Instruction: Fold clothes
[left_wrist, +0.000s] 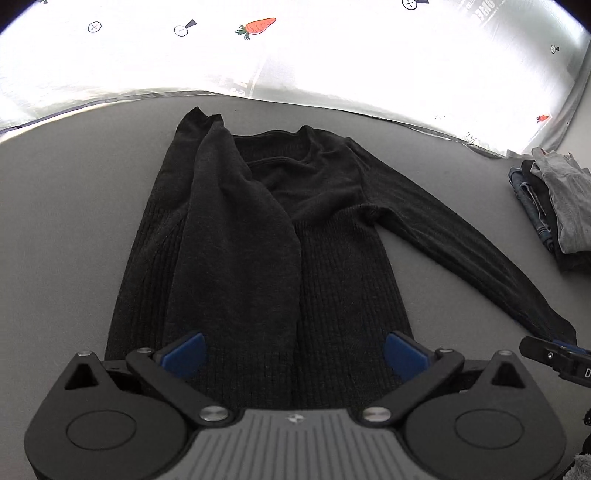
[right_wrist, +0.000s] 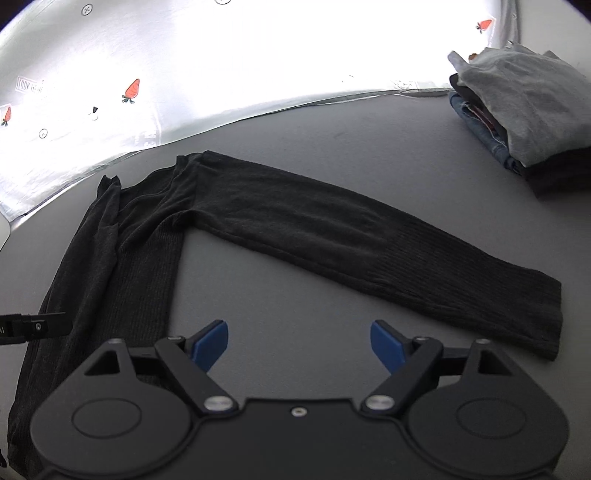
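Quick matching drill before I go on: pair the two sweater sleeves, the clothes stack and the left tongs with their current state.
1. left sleeve
2. right sleeve
3. stack of clothes
4. left tongs

a. stretched out sideways on the table
b. open, holding nothing
c. folded over the sweater body
d. piled at the table's far right

Pairs: 1-c, 2-a, 3-d, 4-b

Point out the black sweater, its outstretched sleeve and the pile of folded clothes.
black sweater (left_wrist: 332, 266): left wrist view, ribbed body.
outstretched sleeve (right_wrist: 369, 236): right wrist view, mid-sleeve.
pile of folded clothes (right_wrist: 524, 103): right wrist view, grey top garment.
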